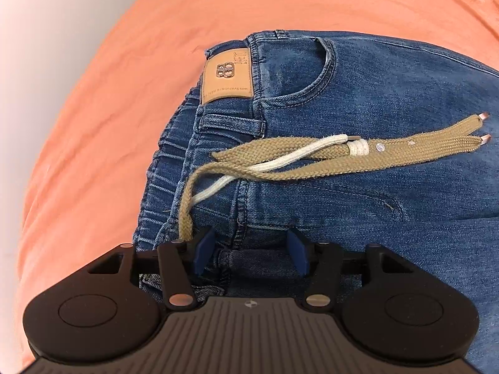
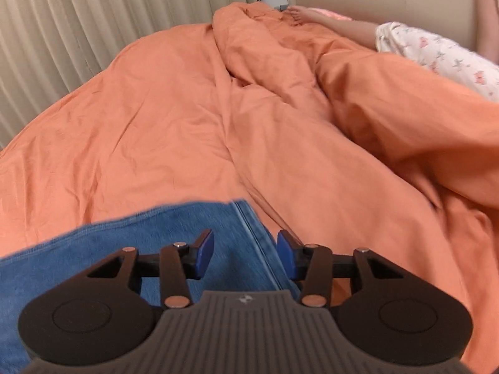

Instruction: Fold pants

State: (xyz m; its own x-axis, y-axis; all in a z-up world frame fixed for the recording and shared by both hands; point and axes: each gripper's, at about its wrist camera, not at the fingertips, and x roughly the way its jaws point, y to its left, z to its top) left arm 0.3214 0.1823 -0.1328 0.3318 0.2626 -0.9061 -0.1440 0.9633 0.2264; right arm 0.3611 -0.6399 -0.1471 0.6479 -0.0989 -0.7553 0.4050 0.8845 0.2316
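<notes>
Blue jeans [image 1: 358, 87] lie on the orange bed sheet [image 1: 124, 62], waistband toward me, with a tan leather patch [image 1: 226, 76] and a beige and white drawstring [image 1: 312, 155] draped across the front. My left gripper [image 1: 250, 251] hovers low over the elastic waistband. Its jaws are apart and denim lies between the blue pads without being pinched. In the right wrist view a flat edge of the jeans [image 2: 124, 243] with a seam lies under my right gripper [image 2: 245, 249]. That gripper is open and holds nothing.
A bunched orange duvet [image 2: 280, 93] rises at the back right of the bed. A person's arm [image 2: 343, 25] in a floral sleeve [image 2: 436, 50] rests behind it. Beige curtains [image 2: 62, 31] line the far left side. A white surface [image 1: 46, 46] borders the bed.
</notes>
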